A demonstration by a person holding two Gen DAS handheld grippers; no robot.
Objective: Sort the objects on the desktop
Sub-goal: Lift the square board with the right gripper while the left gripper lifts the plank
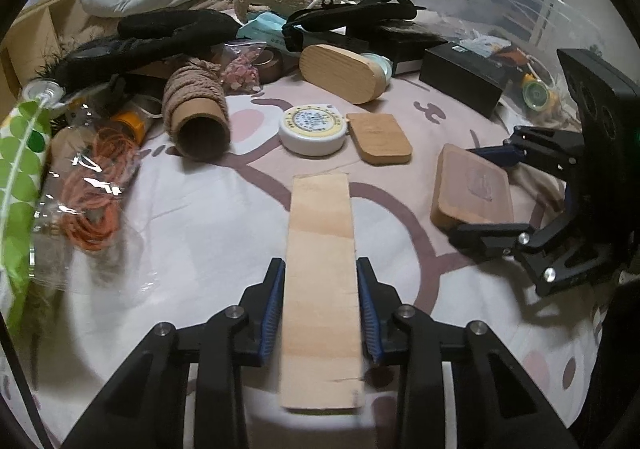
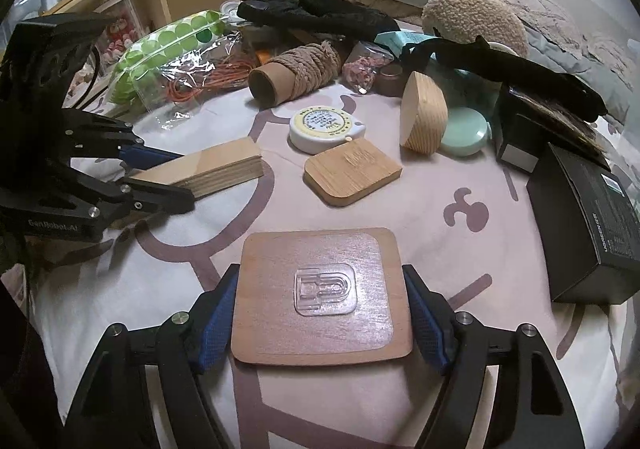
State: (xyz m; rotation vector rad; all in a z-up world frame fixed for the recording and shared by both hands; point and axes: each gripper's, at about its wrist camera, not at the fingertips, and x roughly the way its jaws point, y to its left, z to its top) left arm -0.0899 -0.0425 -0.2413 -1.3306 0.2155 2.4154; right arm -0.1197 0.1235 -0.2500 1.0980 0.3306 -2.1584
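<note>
plank: pale matt wood | square board: wood, glossy film

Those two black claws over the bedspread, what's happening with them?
A person is sorting clutter with two hand-held grippers. The left gripper is clamped on a long wood block. The right gripper grips a square wooden board with a clear hook. A tape measure and a black box lie nearby.

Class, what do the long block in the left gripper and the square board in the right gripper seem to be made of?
Long block: pale unfinished plywood, layered edge showing. Square board: smooth wood, likely bamboo, with a clear plastic hook mount stuck on.
</note>
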